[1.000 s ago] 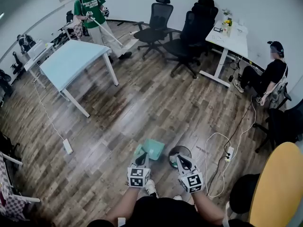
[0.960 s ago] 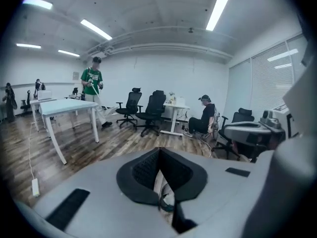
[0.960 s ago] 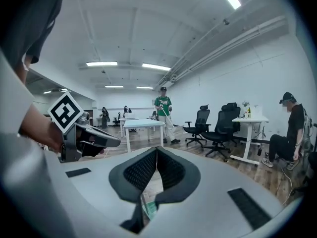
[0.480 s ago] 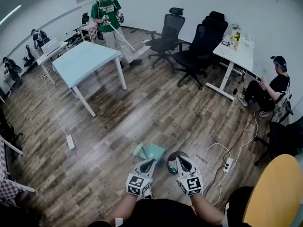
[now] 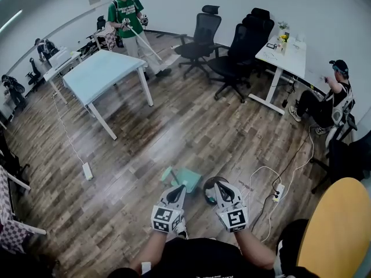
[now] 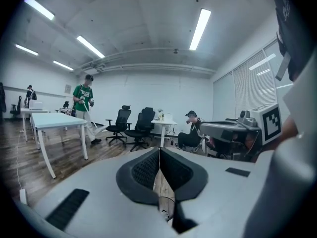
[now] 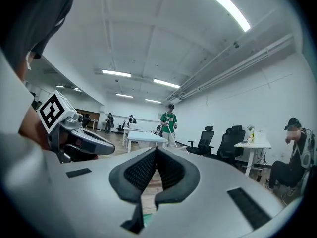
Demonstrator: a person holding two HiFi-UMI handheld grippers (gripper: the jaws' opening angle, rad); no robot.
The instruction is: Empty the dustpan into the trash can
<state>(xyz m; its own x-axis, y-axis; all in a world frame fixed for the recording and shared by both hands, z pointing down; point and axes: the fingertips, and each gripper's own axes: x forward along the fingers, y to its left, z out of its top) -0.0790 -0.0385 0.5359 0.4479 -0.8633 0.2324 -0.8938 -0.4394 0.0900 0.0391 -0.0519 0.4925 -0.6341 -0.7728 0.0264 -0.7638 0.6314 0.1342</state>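
Left gripper [image 6: 159, 152] jaws together (office chairs [image 6: 142, 125] beyond).

Glossy wood floor [image 5: 174, 126], smooth plastic dustpan [image 5: 188, 179]

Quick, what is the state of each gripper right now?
Left gripper: closed, holding nothing.
Right gripper: closed, holding nothing.

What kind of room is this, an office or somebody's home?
Most likely an office or workroom, not a home: black mesh swivel chairs, a white desk, a pale blue white-legged table and long ceiling strip lights.
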